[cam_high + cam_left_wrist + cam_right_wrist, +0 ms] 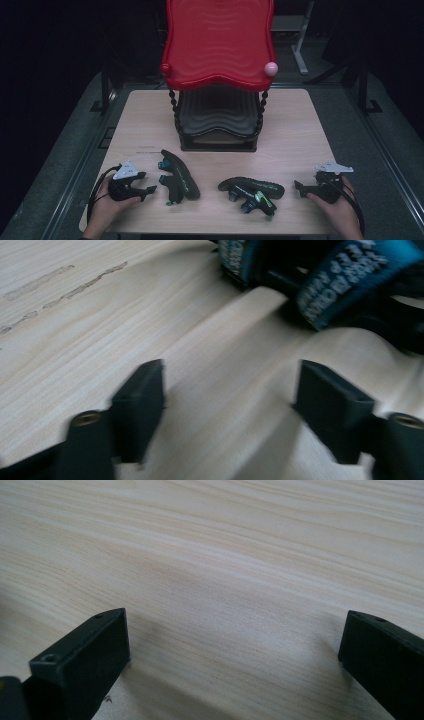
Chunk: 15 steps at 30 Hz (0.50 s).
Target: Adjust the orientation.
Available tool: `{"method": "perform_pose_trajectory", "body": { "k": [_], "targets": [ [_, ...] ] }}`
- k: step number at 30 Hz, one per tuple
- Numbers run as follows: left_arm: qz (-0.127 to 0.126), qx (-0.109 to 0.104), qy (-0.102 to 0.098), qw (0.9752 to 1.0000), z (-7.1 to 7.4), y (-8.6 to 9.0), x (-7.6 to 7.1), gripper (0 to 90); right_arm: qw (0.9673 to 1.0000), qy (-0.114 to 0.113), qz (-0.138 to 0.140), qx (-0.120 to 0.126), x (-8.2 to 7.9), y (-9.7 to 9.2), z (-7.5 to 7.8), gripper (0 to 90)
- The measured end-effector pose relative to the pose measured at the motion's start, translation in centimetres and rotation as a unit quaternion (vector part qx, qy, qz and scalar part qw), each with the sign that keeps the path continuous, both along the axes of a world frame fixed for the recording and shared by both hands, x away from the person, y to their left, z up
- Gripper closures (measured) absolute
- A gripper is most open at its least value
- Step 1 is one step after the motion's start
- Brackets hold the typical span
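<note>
High view: two dark sandals with green and teal strap markings lie on the near half of my table (300, 130). The left sandal (181, 176) lies at a slant, toe end toward the far left, heel end nearer me. The right sandal (252, 190) lies almost crosswise, its straps turned toward the near edge. The two are apart, with bare wood between them.

My left gripper (150, 190) sits just to the left of the left sandal, tips pointing at it, close but not touching that I can see. In the left gripper view its jaws stand partly apart with nothing between them but wood grain; the left sandal's teal straps (345, 277) with white lettering cross the upper right of that picture, ahead of the tips. That picture is a little blurred.

My right gripper (298, 186) rests to the right of the right sandal, tips pointing leftward at it, with a clear gap between. In the right gripper view its jaws are spread wide, holding nothing, only bare table (225, 570) under them.

Further out, a rack with a red wavy shelf (218, 42) on top and a dark shelf (218, 112) below stands at the far middle of the table. A pale pink knob (271, 68) caps its front right corner. Faint scuff marks (65, 287) show on the wood.
</note>
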<state>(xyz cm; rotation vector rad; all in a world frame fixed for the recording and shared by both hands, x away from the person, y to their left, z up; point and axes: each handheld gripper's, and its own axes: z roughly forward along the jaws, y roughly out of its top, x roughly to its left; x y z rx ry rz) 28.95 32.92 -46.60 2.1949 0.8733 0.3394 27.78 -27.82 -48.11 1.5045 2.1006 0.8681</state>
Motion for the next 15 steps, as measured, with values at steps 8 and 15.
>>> {"method": "perform_pose_trajectory", "body": {
  "k": [8,15],
  "targets": [
    [-0.022,-0.036,-0.030,0.9987,1.2,0.9,-1.5,46.6,1.0000,0.000,0.000,0.000,0.0,0.0,0.0,0.0],
    [-0.058,-0.043,-0.031,0.9969,1.3,-0.4,-1.6,52.0,1.0000,-0.001,0.004,0.000,0.1,0.0,0.0,0.0]
  ]
}}
